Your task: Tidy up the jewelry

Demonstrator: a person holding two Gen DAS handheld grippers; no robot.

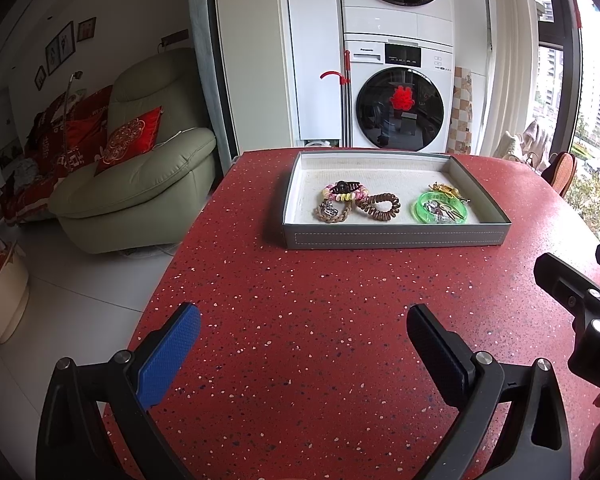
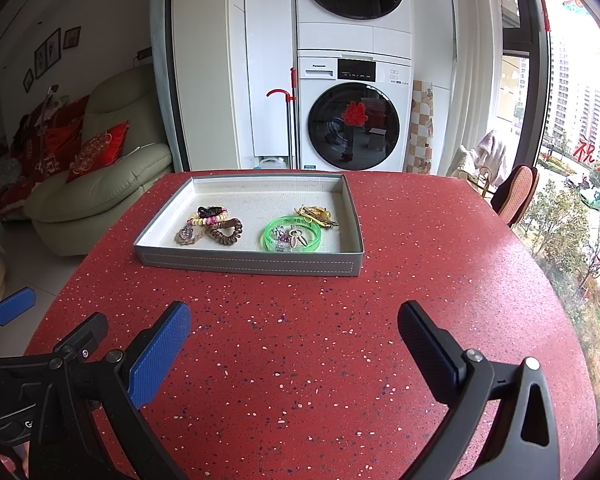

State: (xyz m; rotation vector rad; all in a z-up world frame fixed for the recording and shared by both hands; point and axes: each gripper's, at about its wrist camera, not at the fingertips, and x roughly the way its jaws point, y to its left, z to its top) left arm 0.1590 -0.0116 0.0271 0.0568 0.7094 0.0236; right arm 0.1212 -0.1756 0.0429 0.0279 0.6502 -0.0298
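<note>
We hold the left gripper [image 1: 303, 348] and right gripper [image 2: 294, 344] spread wide and empty above the near red table [image 2: 420, 280], while the jewelry [image 2: 256, 226] already lies together inside the far grey tray [image 2: 252, 266].

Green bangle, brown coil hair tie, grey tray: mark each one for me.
green bangle [image 2: 269, 235]: right wrist view, left rim.
brown coil hair tie [image 1: 380, 206]: left wrist view, coiled loop.
grey tray [image 2: 252, 265]: right wrist view, near wall.

"panasonic" on the lower washing machine [image 2: 354, 114]; red chinese characters on the window [image 2: 592, 160]
</note>
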